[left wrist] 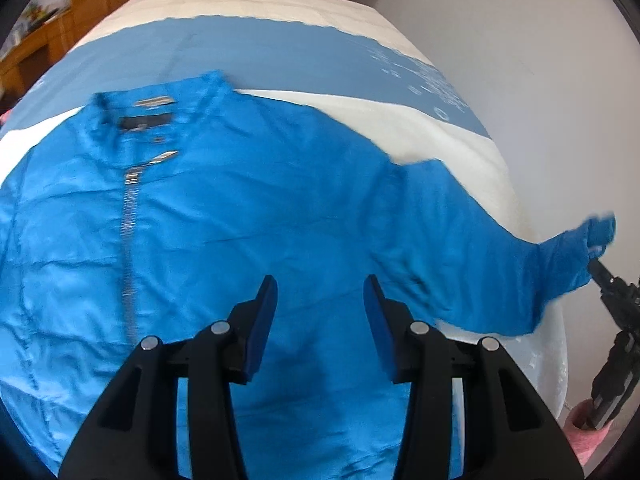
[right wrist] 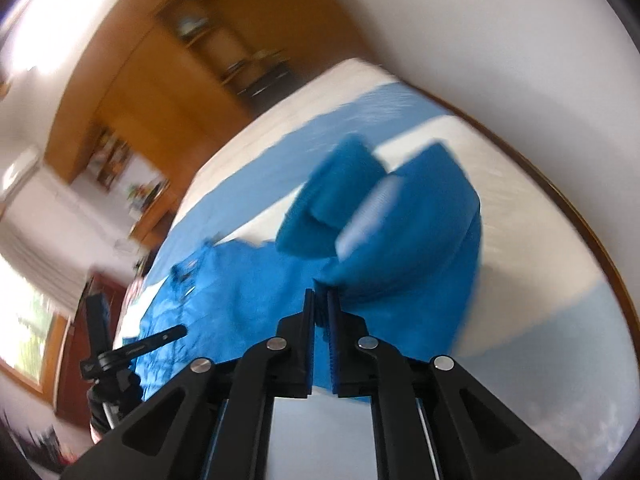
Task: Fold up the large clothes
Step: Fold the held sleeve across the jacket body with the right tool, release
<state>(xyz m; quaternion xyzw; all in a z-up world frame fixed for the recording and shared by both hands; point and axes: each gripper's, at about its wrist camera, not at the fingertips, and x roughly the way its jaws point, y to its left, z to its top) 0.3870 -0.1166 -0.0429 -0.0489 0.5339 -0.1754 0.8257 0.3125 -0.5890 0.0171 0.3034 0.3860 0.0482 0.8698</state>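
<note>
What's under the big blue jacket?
The blue jacket lies spread on a bed cover with blue and cream bands. The right gripper pinches its sleeve and holds it lifted. Whatever lies beneath the jacket's middle is hidden by the cloth.

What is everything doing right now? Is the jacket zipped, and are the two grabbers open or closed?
Blue jacket: spread flat on the bed, front up, not yet folded.
Zipper: closed up to just below the collar.
Sleeve: lifted off the bed by its cuff.
Left gripper: open, above the jacket, holding nothing.
Right gripper: shut on the sleeve cuff.
Bed: holds the jacket.
</note>
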